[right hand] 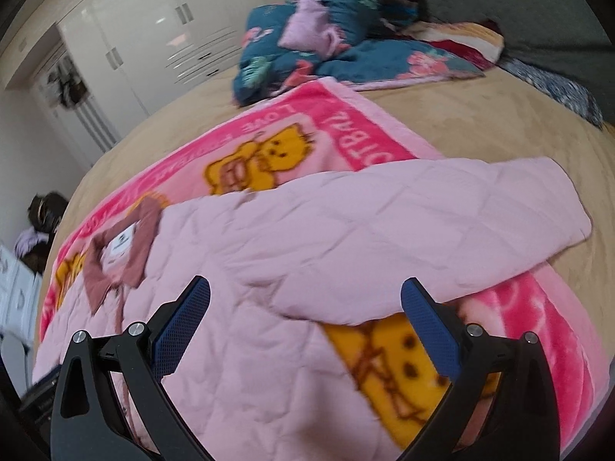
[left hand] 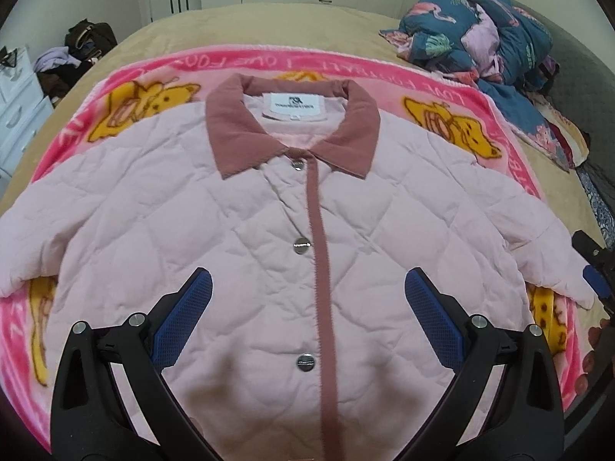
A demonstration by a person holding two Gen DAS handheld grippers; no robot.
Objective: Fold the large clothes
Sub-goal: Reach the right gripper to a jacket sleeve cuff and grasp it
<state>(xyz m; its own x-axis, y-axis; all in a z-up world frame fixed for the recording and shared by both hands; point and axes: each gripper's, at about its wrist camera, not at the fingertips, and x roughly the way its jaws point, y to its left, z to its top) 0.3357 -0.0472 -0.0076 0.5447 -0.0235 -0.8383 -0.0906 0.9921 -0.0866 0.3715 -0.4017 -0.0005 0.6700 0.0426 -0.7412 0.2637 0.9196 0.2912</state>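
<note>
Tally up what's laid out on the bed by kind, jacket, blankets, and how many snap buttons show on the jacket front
Pink quilted jacket: 1
Pink cartoon blanket under it: 1
Blue floral bedding pile: 1
Snap buttons showing: 3
Total: 6

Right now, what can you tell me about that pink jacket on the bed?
The jacket is pale pink and quilted, with a darker rose collar, matching front strip and shiny snaps, closed. It lies flat, front up, sleeves spread, on a pink cartoon blanket. Neither hand-held gripper holds it.
</note>
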